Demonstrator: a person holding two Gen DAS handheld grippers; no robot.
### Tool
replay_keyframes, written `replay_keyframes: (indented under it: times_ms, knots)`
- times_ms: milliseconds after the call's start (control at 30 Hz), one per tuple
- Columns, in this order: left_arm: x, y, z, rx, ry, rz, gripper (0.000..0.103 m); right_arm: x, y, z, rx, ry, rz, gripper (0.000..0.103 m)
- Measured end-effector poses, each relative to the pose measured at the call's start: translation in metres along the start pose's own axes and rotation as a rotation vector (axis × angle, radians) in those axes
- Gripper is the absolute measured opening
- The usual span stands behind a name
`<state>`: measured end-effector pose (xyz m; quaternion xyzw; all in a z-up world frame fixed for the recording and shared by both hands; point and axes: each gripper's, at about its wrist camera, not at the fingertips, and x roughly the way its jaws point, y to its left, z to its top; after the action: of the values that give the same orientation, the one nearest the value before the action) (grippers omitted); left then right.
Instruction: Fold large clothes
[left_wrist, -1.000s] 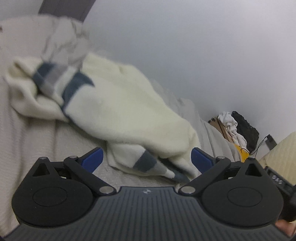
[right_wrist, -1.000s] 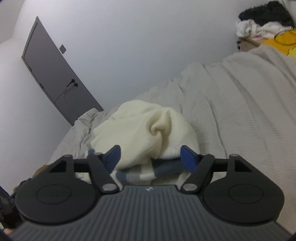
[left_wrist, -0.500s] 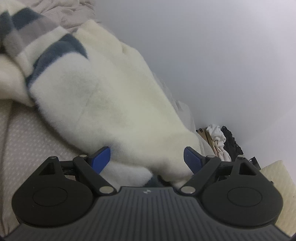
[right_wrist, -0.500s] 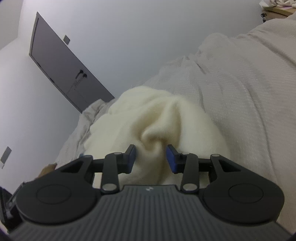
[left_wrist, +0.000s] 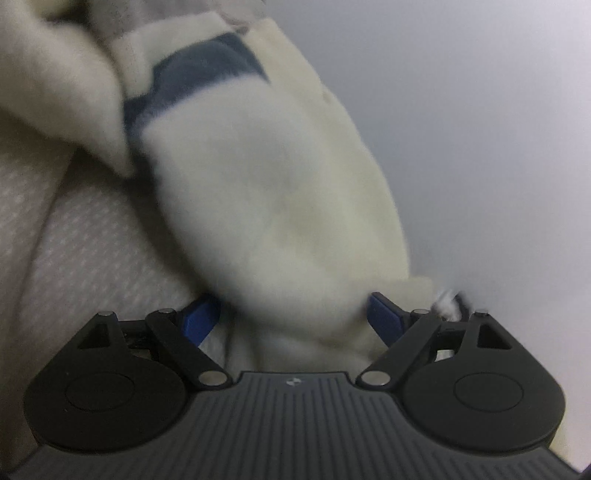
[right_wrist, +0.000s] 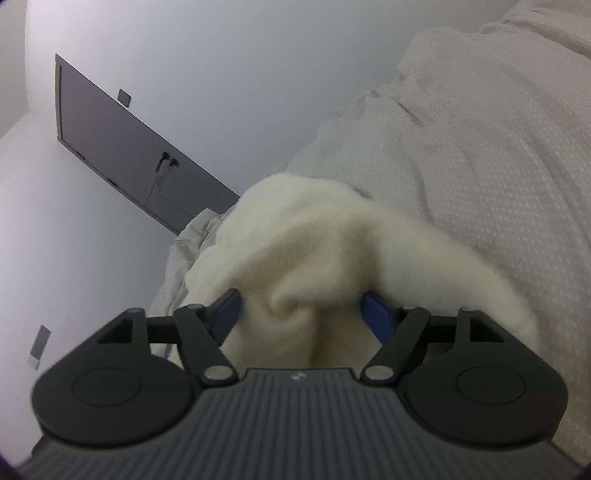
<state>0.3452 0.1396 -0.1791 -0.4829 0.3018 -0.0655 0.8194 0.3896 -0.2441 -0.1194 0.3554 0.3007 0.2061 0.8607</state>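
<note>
On pale textured bedspread (right_wrist: 480, 155): fluffy cream fleece garment (left_wrist: 273, 192) bunched between wide left fingers (left_wrist: 199, 317) and opening right fingers (right_wrist: 376, 314); pinch one hem layer only

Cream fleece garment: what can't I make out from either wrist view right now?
- Left wrist: cream fleece garment motion-blurred; its end hidden behind the left gripper.
- Right wrist: a bunched fold between the right gripper's opening jaws; pad contact hidden by fleece.
- Overall shape: cut off.
</note>
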Motion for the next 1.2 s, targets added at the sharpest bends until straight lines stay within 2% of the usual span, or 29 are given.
replay_keyframes:
  times_ms: [67, 133, 167, 200, 233, 267, 333, 467, 667, 767, 900, 1200]
  knots:
    - [0.003, 0.003, 0.005, 0.009, -0.028, 0.003, 0.081, 0.005, 0.002, 0.002, -0.012, -0.009, -0.019, 0.073]
    - [0.004, 0.006, 0.007, 0.016, -0.056, -0.018, 0.061, 0.010, 0.003, 0.004, -0.003, -0.015, -0.043, 0.064]
    - [0.004, 0.008, 0.009, 0.022, -0.074, -0.006, 0.054, 0.011, 0.004, 0.006, -0.001, -0.021, -0.054, 0.055]
    - [0.001, 0.009, 0.011, 0.020, -0.082, 0.000, 0.035, 0.012, 0.004, 0.007, -0.009, -0.024, -0.064, 0.045]
    - [-0.001, 0.012, 0.014, 0.010, -0.087, -0.022, 0.027, 0.011, 0.007, 0.007, -0.027, -0.030, -0.076, 0.039]
    - [-0.005, 0.013, 0.016, 0.005, -0.094, -0.040, 0.023, 0.012, 0.007, 0.007, -0.041, -0.036, -0.081, 0.029]
    - [-0.017, 0.005, 0.017, 0.033, -0.120, -0.055, 0.017, 0.003, 0.014, 0.005, -0.067, -0.059, -0.082, 0.021]
    - [-0.054, -0.024, 0.017, 0.168, -0.220, -0.101, 0.014, -0.024, 0.027, 0.001, -0.077, -0.102, -0.051, 0.016]
    - [-0.119, -0.058, 0.002, 0.269, -0.323, -0.181, 0.013, -0.086, 0.056, -0.007, -0.123, -0.185, -0.010, 0.012]
    - [-0.157, -0.064, -0.014, 0.279, -0.341, -0.222, 0.013, -0.128, 0.067, -0.013, -0.127, -0.237, 0.017, 0.012]
    - [-0.204, -0.093, -0.033, 0.298, -0.351, -0.244, 0.013, -0.173, 0.072, -0.030, -0.104, -0.227, 0.020, 0.012]
    - [-0.311, -0.123, -0.111, 0.372, -0.388, -0.317, 0.013, -0.276, 0.102, -0.071, -0.146, -0.310, 0.021, 0.012]
